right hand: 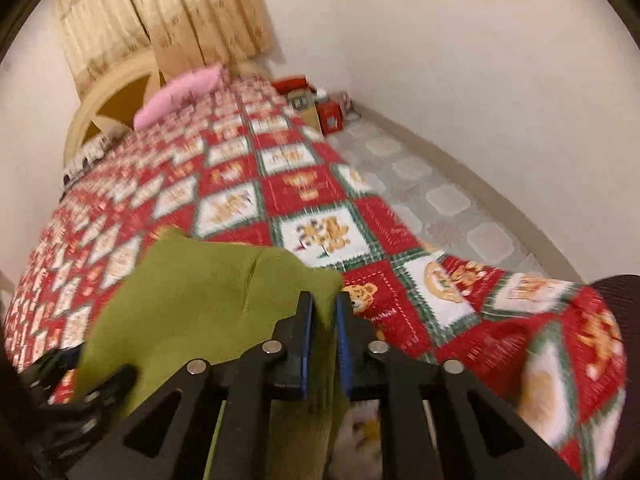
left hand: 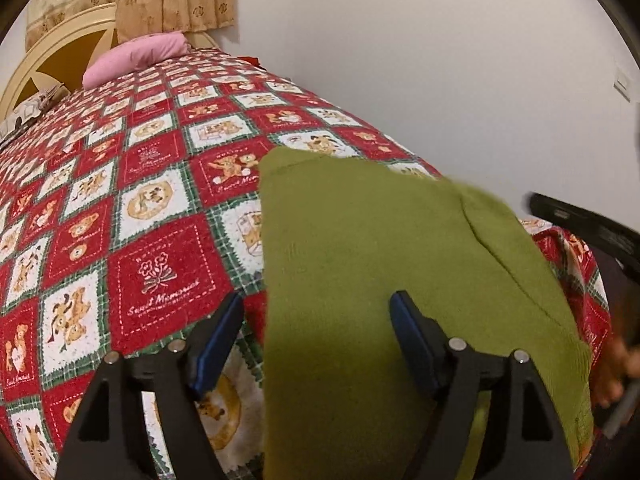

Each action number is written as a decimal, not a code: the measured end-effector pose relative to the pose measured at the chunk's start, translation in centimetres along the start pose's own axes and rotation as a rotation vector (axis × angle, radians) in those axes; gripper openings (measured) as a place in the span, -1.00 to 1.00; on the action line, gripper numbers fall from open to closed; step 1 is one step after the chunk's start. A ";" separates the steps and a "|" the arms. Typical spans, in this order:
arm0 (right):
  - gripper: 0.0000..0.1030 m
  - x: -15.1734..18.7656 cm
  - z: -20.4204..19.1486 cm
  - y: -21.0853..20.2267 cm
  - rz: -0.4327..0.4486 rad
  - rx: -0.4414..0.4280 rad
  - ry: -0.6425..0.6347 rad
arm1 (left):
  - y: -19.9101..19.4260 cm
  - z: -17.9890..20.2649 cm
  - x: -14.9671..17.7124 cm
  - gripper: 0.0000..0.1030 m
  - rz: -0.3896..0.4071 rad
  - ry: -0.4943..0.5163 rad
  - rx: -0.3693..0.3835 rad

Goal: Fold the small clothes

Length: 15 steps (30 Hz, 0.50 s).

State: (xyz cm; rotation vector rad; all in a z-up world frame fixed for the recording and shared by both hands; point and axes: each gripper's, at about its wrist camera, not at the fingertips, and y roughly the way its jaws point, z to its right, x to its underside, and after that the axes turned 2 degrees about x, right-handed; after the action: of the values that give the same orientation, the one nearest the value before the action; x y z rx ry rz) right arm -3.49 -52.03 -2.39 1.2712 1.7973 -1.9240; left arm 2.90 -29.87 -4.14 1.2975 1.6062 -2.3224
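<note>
A small olive-green knit garment [left hand: 372, 264] lies on the red, white and green patchwork bedspread [left hand: 160, 240]. My left gripper [left hand: 316, 312] hovers over its near left part, open; its left edge runs between the wide-apart blue pads and neither pad presses it. In the right wrist view the same green garment [right hand: 208, 292] is lifted at its right corner. My right gripper [right hand: 323, 308] is shut on that corner, the cloth pinched between the blue pads and hanging down below them. That view is blurred.
A pink pillow [left hand: 136, 58] and a cream headboard [left hand: 56, 60] are at the far end of the bed. A grey tiled floor [right hand: 432, 184] runs along the bed's right side, with red boxes [right hand: 316, 108] by the wall. A hand [left hand: 612, 372] shows at the right edge.
</note>
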 end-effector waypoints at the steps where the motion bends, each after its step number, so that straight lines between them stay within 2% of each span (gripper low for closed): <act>1: -0.75 0.5 -0.4 -1.2 0.015 0.012 -0.029 | 0.0 0.0 0.0 0.54 0.003 0.003 -0.002; 3: -0.75 2.1 -1.3 -3.4 0.031 0.036 -0.081 | 0.0 0.1 0.1 0.54 0.005 0.004 -0.005; 8: -0.75 6.4 -3.7 -6.1 0.019 -0.021 -0.160 | -0.1 0.3 0.1 0.54 0.009 0.009 -0.018; 10: -0.75 7.3 -4.2 -5.4 -0.010 -0.021 -0.175 | -0.2 0.5 0.2 0.54 0.014 0.016 -0.029; 12: -0.75 8.0 -4.5 -3.8 -0.047 0.041 -0.197 | -0.3 0.8 0.3 0.54 0.019 0.027 -0.043; 15: -0.75 7.9 -3.6 -2.6 -0.064 0.033 -0.143 | -0.4 1.1 0.4 0.54 0.027 0.041 -0.064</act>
State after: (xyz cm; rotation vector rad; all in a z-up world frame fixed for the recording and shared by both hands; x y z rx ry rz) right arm -8.40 -45.17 -5.65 1.0684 1.7619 -2.0303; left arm 1.81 -30.39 -3.96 1.3528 1.6491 -2.2242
